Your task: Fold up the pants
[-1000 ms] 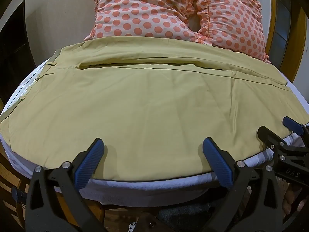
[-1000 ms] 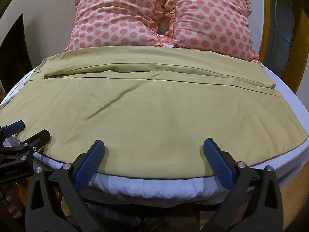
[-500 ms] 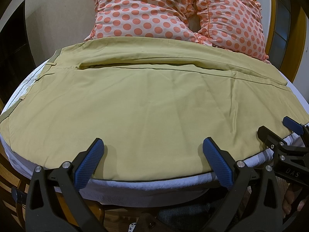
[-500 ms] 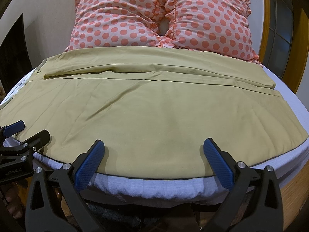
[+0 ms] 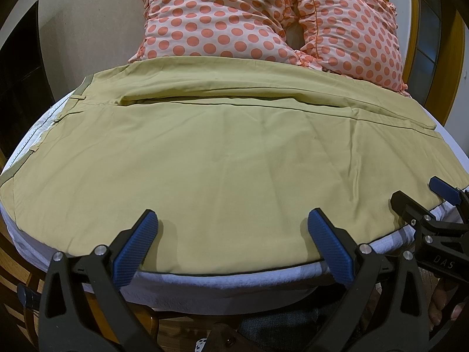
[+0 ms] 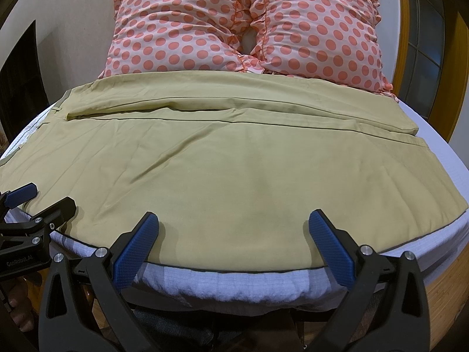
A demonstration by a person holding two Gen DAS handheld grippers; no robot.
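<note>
Khaki-yellow pants (image 5: 222, 152) lie spread flat across the bed, waistband at the left, legs running right; they also fill the right wrist view (image 6: 234, 158). My left gripper (image 5: 234, 234) is open and empty, hovering at the pants' near edge. My right gripper (image 6: 234, 234) is open and empty at the same edge, further right. The right gripper shows at the right of the left wrist view (image 5: 425, 205). The left gripper shows at the left of the right wrist view (image 6: 38, 202).
Two pink pillows with orange dots (image 5: 263, 20) (image 6: 249, 26) lie at the head of the bed behind the pants. A white sheet (image 6: 234, 281) covers the mattress edge. A wooden frame (image 6: 439, 290) runs below. A wooden door frame (image 5: 454, 58) stands at the right.
</note>
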